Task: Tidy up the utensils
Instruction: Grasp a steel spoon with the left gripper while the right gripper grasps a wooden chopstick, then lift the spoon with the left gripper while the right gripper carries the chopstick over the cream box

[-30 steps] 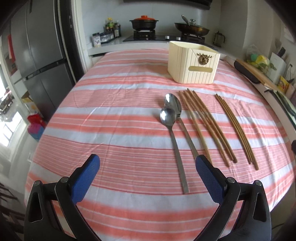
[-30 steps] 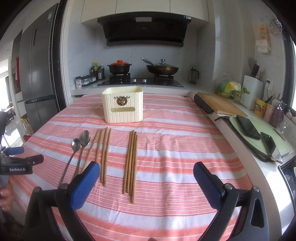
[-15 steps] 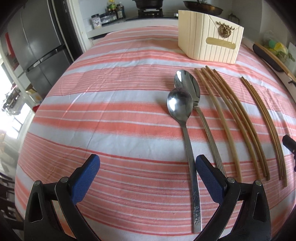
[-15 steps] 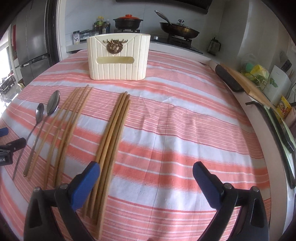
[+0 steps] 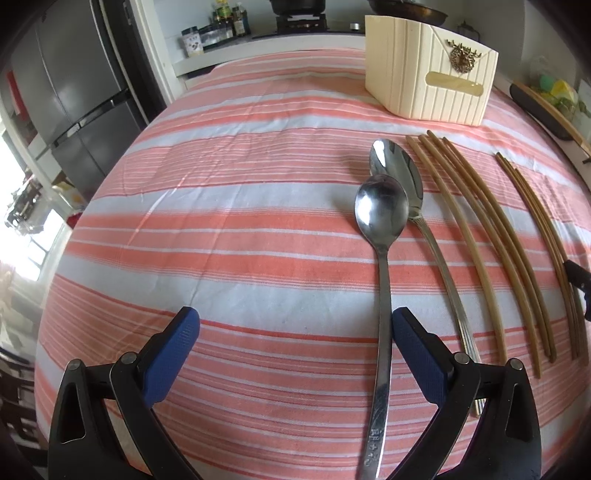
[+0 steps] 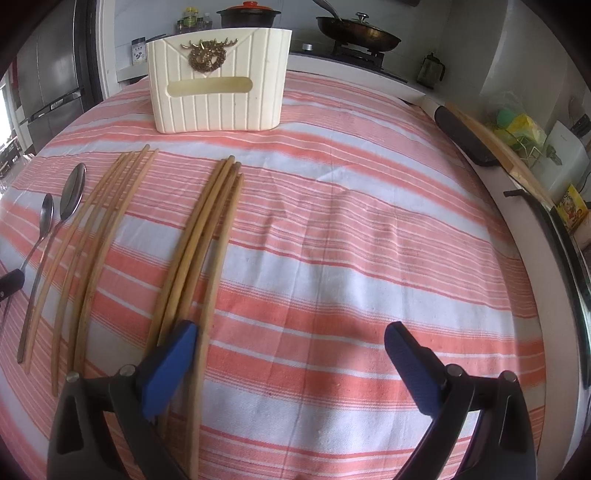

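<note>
Two steel spoons lie side by side on the striped cloth: the near spoon (image 5: 382, 295) (image 6: 40, 229) and the far spoon (image 5: 424, 229) (image 6: 62, 218). Right of them lie a light chopstick bundle (image 5: 480, 236) (image 6: 92, 236) and a darker chopstick bundle (image 5: 546, 251) (image 6: 199, 236). A cream utensil holder (image 5: 428, 74) (image 6: 218, 81) stands upright behind them. My left gripper (image 5: 291, 354) is open and empty; the near spoon's handle lies just inside its right finger. My right gripper (image 6: 288, 358) is open and empty; the darker bundle's near ends lie at its left finger.
A fridge (image 5: 74, 85) stands beyond the table's left edge. A stove with a pot (image 6: 247, 14) and a pan (image 6: 358, 35) is behind. A cutting board (image 6: 491, 144) and counter clutter (image 6: 517, 125) run along the right edge.
Both grippers have moved forward and down toward the table. The spoons and chopsticks now sit larger and closer in both views. Nothing on the table has moved.
</note>
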The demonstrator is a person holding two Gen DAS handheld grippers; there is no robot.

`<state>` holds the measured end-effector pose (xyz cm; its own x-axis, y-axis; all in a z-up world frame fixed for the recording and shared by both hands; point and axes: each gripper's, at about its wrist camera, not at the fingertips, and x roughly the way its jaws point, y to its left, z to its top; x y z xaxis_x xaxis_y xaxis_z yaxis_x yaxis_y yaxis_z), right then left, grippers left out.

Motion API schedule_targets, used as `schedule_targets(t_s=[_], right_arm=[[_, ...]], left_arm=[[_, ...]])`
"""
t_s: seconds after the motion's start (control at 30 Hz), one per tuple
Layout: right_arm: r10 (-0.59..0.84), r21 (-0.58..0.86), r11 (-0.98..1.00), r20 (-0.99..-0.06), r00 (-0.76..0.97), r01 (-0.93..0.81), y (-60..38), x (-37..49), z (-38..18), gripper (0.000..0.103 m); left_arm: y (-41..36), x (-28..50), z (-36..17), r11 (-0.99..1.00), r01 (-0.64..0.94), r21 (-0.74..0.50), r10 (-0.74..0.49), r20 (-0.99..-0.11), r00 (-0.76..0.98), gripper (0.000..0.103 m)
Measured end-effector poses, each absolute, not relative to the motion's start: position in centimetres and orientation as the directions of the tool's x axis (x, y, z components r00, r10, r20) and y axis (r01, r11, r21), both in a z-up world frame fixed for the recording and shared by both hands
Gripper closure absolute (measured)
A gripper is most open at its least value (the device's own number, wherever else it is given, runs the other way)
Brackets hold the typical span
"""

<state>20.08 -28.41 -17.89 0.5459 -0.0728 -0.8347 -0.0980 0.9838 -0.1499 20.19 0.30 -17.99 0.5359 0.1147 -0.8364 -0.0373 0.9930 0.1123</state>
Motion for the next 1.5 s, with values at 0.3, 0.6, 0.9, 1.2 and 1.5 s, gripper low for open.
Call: schedule_targets(t_s=[0.3, 0.6, 0.9, 1.2, 1.5], right_arm=[[0.045, -0.109, 0.950, -0.879, 0.475, -0.292, -26.5, 22.1, -17.1, 0.058], [0.132, 0.005, 0.949, -0.915, 0.381, -0.316, -26.4, 29.7, -17.3, 0.068], [0.234, 0.164, 0.966, -0.884, 0.405, -0.201, -27.9, 31.7, -14.7, 0.097], [0.298, 0.160, 0.949, -0.739, 0.604, -0.272, -28.8, 24.1, -4.3, 0.097], [0.311, 0.160, 0.947, -0.667, 0.677, -0.277, -28.9, 19.9, -0.3, 0.097]], left_arm=[[0.1, 22.2, -17.7, 0.985, 0.055, 0.165, 0.109, -0.832, 0.543, 0.001], [-1.8, 26.7, -17.4, 0.974, 0.214, 0.076, -0.037, -0.877, 0.479, 0.032], [-1.0, 26.2, -13.7, 0.965, 0.260, -0.019, -0.160, -0.832, 0.531, 0.070], [2.7, 22.6, -4.1, 0.956, 0.282, -0.087, -0.261, -0.694, 0.671, 0.101], [2.2, 23.5, -6.3, 0.942, 0.332, -0.048, -0.255, -0.748, 0.613, 0.080]])
